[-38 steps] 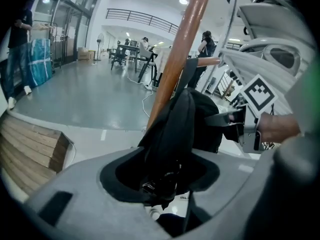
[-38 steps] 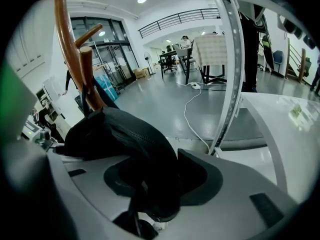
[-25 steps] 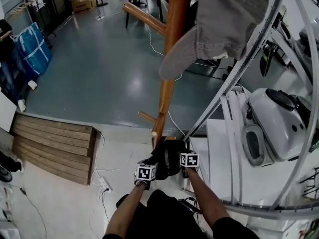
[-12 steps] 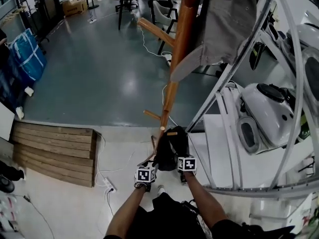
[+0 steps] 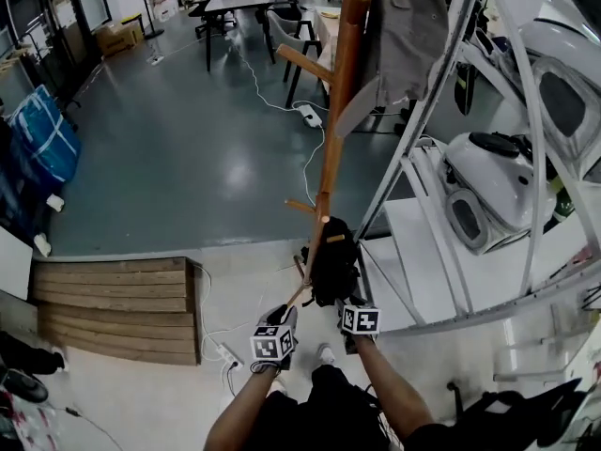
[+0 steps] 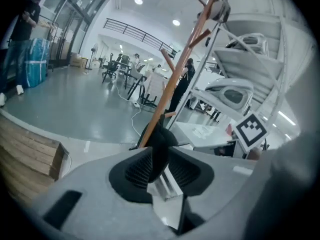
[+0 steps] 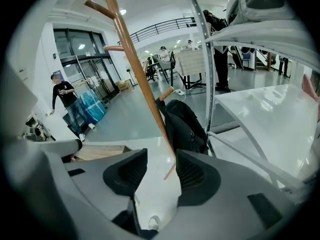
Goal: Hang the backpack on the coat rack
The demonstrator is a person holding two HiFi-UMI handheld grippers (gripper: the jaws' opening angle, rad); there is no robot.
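Two ribbed-pad grippers: left gripper point(image 6: 161, 159) jaws closing on a soft black backpack point(image 5: 333, 256) fold; right gripper point(image 7: 162, 171) jaws wide, closing slightly, empty. Round wooden coat rack point(image 5: 339, 92) pole beside the backpack.

Round ceiling lights point(image 6: 138, 1), high above and beyond the left gripper point(image 6: 160, 160), lit the hall brightly and evenly. The grey floor point(image 5: 249, 163) far ahead of both grippers carried a soft white sheen. Between the left gripper's closing jaws the backpack point(image 6: 160, 139) was a black shape without detail, and the grey jaws themselves were out of focus. The right gripper point(image 7: 161, 166), its jaws closing with nothing between them, was equally soft up close. Both gripper views bent straight lines and fell to black at the corners. The white shelf point(image 7: 265, 106) right of the right gripper was nearly washed out.
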